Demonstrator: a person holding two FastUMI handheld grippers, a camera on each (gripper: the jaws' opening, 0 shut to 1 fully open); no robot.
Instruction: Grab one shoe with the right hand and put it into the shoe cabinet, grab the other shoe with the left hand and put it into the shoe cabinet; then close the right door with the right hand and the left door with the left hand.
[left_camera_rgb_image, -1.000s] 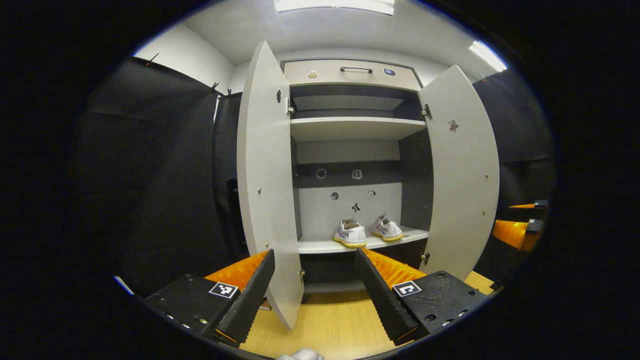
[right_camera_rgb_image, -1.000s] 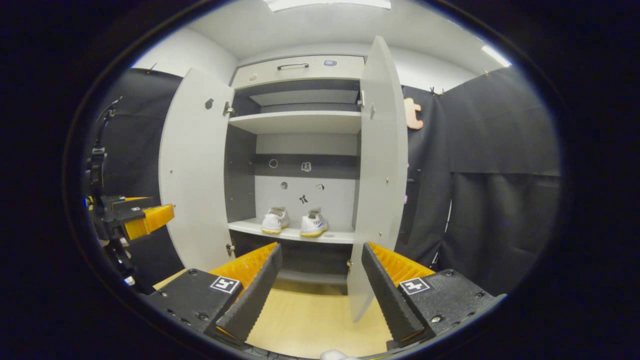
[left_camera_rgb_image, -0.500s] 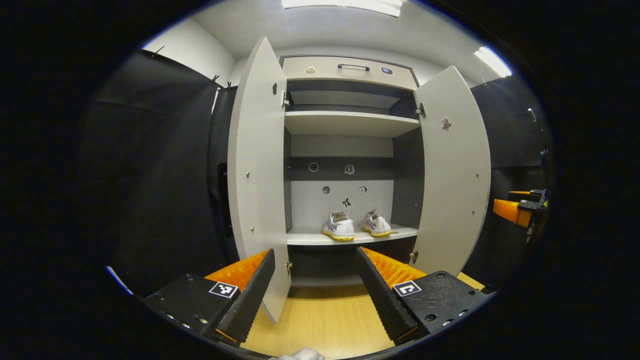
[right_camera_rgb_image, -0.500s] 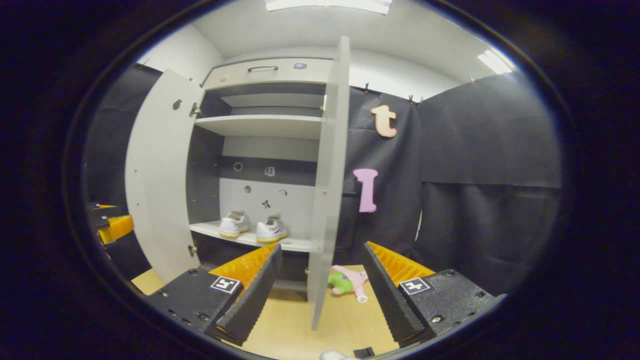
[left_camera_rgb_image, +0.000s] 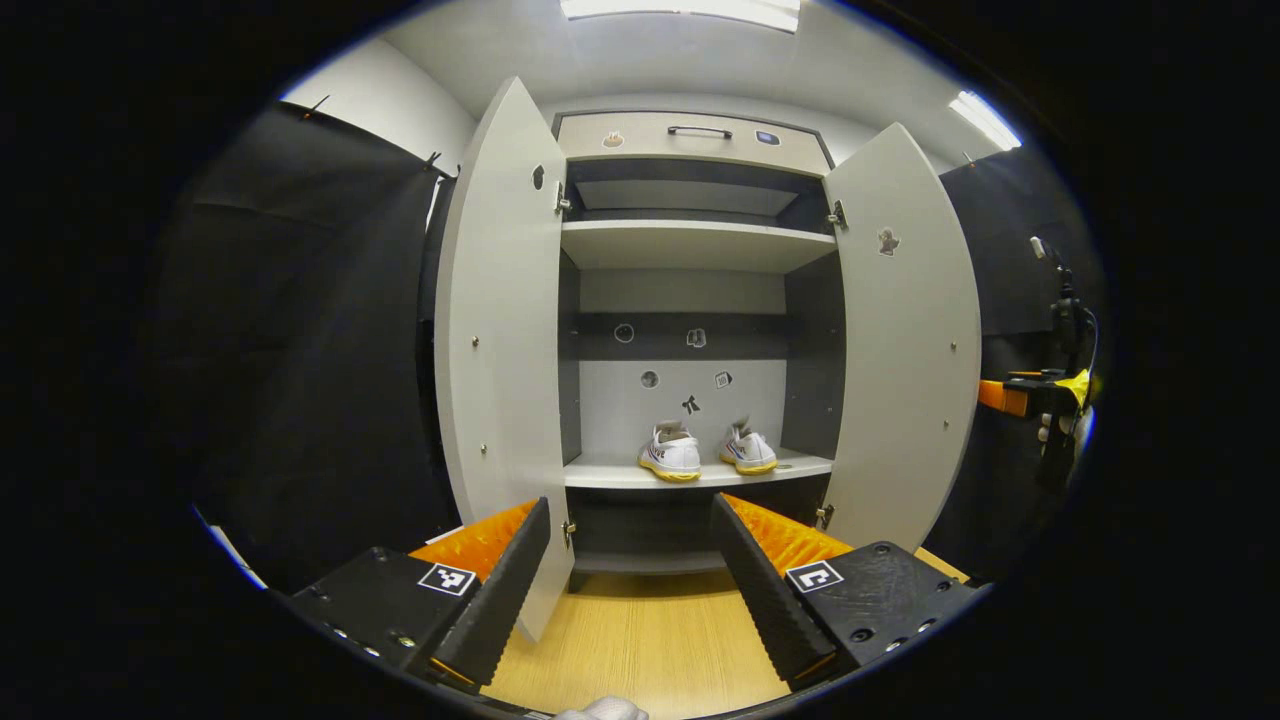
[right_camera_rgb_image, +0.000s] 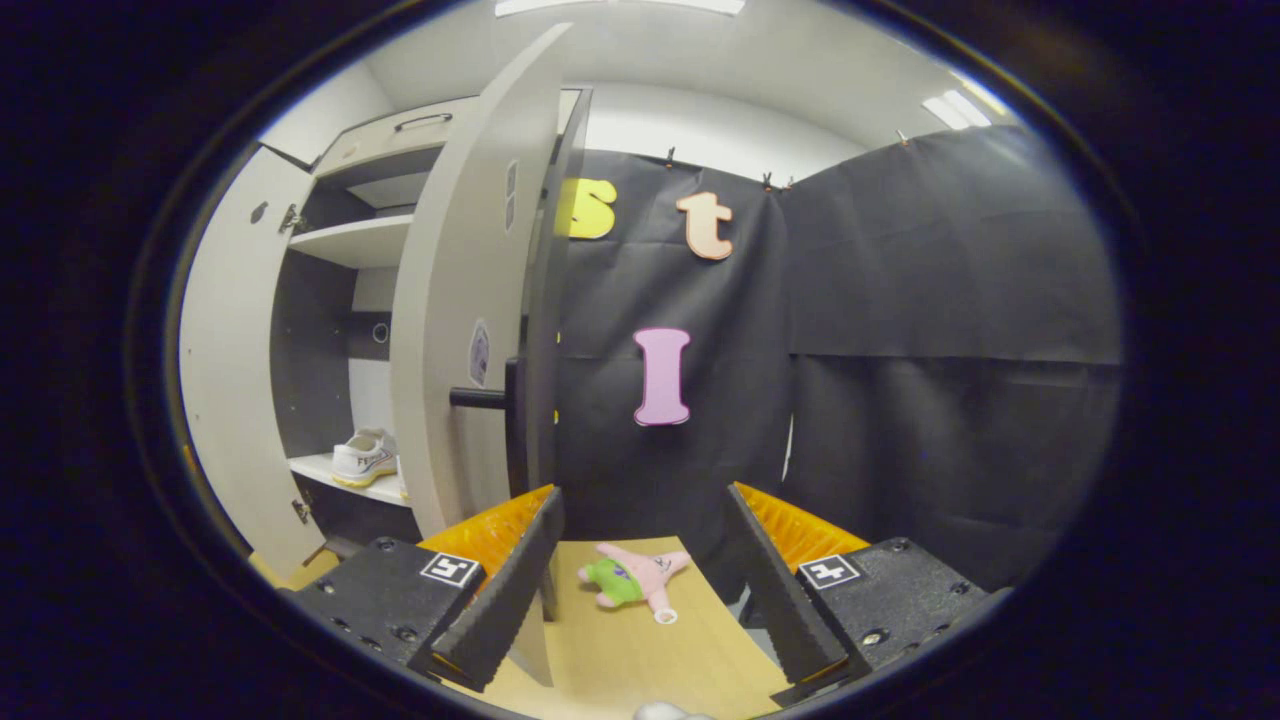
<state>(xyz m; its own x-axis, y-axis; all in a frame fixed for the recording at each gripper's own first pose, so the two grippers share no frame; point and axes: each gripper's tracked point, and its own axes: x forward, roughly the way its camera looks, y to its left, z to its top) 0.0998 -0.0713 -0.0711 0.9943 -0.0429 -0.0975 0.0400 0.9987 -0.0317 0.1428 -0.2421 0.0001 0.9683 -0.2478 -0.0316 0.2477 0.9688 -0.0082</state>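
Note:
Two white shoes (left_camera_rgb_image: 670, 455) (left_camera_rgb_image: 748, 452) with yellow soles stand side by side on the lower shelf of the grey shoe cabinet (left_camera_rgb_image: 690, 245). Both doors hang open: the left door (left_camera_rgb_image: 500, 350) and the right door (left_camera_rgb_image: 905, 340). My left gripper (left_camera_rgb_image: 630, 505) is open and empty, in front of the cabinet and well short of it. The right gripper (left_camera_rgb_image: 1010, 397) shows past the right door's outer side. In the right gripper view, my right gripper (right_camera_rgb_image: 640, 495) is open and empty, facing the right door's (right_camera_rgb_image: 460, 330) outer face and black handle (right_camera_rgb_image: 485, 398); one shoe (right_camera_rgb_image: 365, 458) shows inside.
A pink and green plush star (right_camera_rgb_image: 632, 582) lies on the light wood floor (right_camera_rgb_image: 640, 650) to the right of the cabinet, near the black cloth wall (right_camera_rgb_image: 900, 350). A drawer with a handle (left_camera_rgb_image: 700, 131) tops the cabinet. An upper shelf (left_camera_rgb_image: 690, 240) is bare.
The right gripper has swung to the right, from facing the cabinet's inside to the outer side of the right door. The left gripper view shifted a little; both doors stayed open.

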